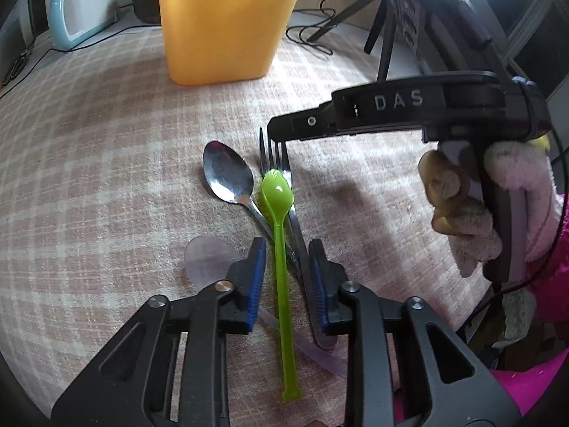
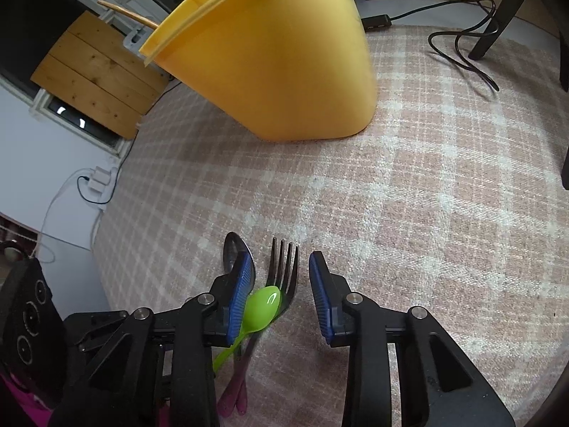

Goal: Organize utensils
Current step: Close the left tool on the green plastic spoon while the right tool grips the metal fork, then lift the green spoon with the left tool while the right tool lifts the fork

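- We see the green spoon [image 1: 281,267] lying on the checked cloth [image 1: 89,178], long axis running away from us, bowl toward the yellow tub [image 1: 227,25].
- It lies across the fork [image 1: 275,158], beside the metal spoon [image 1: 227,174].
- Our left gripper [image 1: 286,274] straddles the green handle, jaws partly open, pads not touching it.
- Our right gripper [image 2: 279,297] stands partly open around the fork tines, gripping nothing.
- Only the left view shows the clear spoon [image 1: 209,259]; only the right shows wooden sticks [image 2: 128,12] in the tub.
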Demonstrator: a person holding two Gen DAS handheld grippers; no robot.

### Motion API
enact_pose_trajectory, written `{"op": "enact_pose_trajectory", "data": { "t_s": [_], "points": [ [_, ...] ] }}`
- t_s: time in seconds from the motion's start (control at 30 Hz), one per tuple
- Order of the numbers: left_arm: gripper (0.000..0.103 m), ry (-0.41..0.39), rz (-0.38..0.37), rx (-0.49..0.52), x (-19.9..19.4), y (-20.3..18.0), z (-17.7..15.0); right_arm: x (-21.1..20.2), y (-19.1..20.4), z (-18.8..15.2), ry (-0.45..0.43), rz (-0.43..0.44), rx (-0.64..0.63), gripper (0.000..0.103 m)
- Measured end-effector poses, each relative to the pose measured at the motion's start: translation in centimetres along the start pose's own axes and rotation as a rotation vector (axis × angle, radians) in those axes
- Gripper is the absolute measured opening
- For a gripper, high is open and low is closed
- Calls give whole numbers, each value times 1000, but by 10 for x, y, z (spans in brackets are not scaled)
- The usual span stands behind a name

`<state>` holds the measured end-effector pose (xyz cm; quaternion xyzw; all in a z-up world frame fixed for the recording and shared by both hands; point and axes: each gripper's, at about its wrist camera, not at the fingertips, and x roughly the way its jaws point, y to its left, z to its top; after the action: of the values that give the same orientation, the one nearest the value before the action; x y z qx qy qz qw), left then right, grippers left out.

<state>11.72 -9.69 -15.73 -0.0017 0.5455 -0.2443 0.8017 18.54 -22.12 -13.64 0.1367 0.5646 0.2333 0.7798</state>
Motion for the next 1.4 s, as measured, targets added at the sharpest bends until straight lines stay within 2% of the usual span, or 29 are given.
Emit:
{"op": "enact_pose_trajectory", "data": {
  "t_s": [0.13,0.2,0.4,0.73,0.8,0.83,1.03,1.17,1.4],
  "points": [
    [22,17,12,3,5,0,-2,6,3,0,7,-2,-8,29],
    [17,25,16,2,7,1,-3,9,4,-1,13,-6,-10,29],
    [10,44,26,0,9,2,-8,22,7,-5,31,-8,-9,29],
    [7,38,-6,-34,4,10,-10,38,29,-3,27,-67,-81,28],
    [6,34,-10,-41,4,11,-9,43,34,-2,32,-97,-98,17],
    [6,33,-13,-45,4,12,-9,44,35,0,33,-102,-101,15],
    [3,22,-24,-67,0,17,-10,50,44,4,37,-119,-111,11],
    [2,11,-26,-86,-4,24,-10,45,43,7,18,-93,-104,5],
    [1,3,-22,-104,-8,33,-14,45,48,7,19,-86,-105,2]
  ]
}}
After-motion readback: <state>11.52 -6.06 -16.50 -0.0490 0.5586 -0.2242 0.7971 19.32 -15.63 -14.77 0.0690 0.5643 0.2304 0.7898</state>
